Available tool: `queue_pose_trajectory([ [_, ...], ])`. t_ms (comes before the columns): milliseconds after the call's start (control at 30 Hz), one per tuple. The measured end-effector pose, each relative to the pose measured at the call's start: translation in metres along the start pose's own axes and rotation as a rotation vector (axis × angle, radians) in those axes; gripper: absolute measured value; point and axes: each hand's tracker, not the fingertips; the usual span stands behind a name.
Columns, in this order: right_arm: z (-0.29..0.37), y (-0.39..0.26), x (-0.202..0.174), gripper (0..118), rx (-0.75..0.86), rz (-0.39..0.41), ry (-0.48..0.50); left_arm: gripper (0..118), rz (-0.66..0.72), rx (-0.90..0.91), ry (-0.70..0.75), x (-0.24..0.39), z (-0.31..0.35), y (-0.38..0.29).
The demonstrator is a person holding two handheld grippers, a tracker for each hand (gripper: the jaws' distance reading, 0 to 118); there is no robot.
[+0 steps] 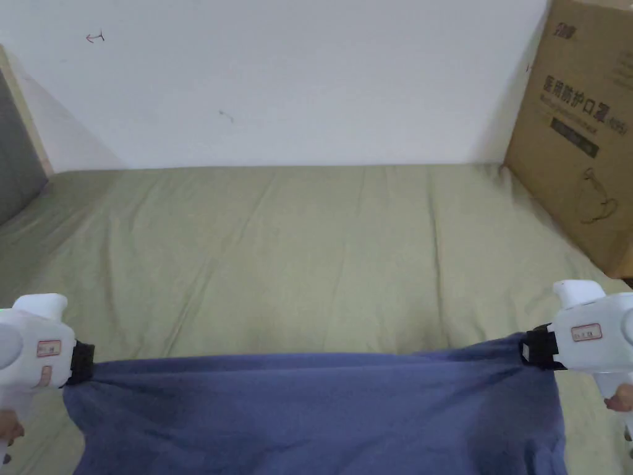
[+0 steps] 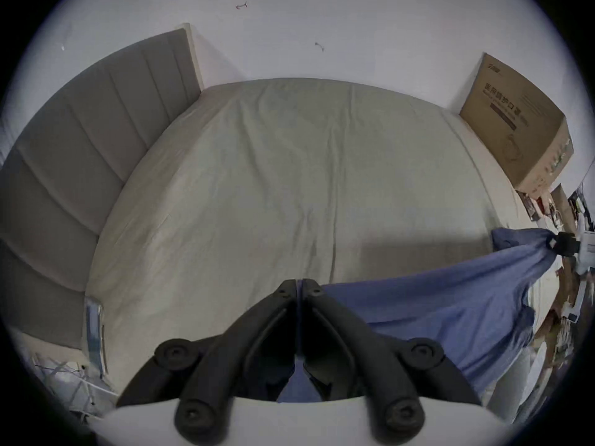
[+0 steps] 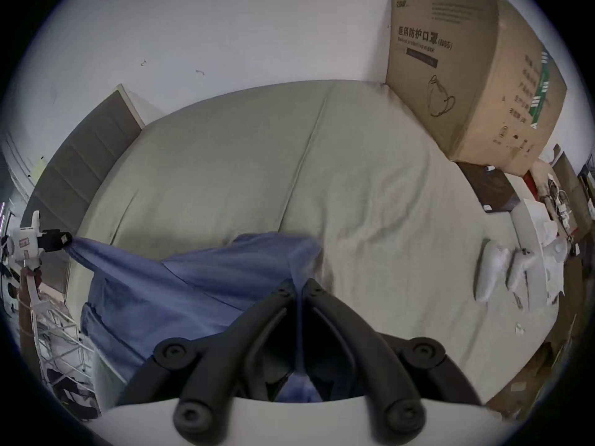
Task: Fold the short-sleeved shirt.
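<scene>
A blue short-sleeved shirt [image 1: 315,414] is stretched taut between my two grippers above the near edge of a bed. My left gripper [image 1: 86,365] is shut on the shirt's left end, and in the left gripper view [image 2: 301,284] blue cloth [image 2: 434,301] runs between the closed jaws. At the shirt's right end my right gripper [image 1: 530,351] is likewise shut on the fabric, with cloth [image 3: 193,279] pinched between its jaws [image 3: 301,287]. The shirt's lower part hangs out of sight below the head view.
The bed [image 1: 309,247] has an olive-green sheet and runs back to a white wall. A big cardboard box [image 1: 581,124] stands at its right. A grey padded headboard [image 2: 96,137] is at the left. Small white items [image 3: 502,269] lie on the bed's right edge.
</scene>
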Motion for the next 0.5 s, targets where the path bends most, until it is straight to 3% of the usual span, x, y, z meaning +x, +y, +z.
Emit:
queue_pose_trajectory([
  [267, 0.055, -0.127, -0.004, 1, -0.032, -0.024, 0.011, 1, -0.020, -0.020, 0.009, -0.014, 0.057, -0.117],
  [500, 0.056, -0.205, 0.001, 1, -0.123, -0.101, 0.004, 1, 0.019, -0.106, -0.025, -0.023, 0.053, -0.188],
])
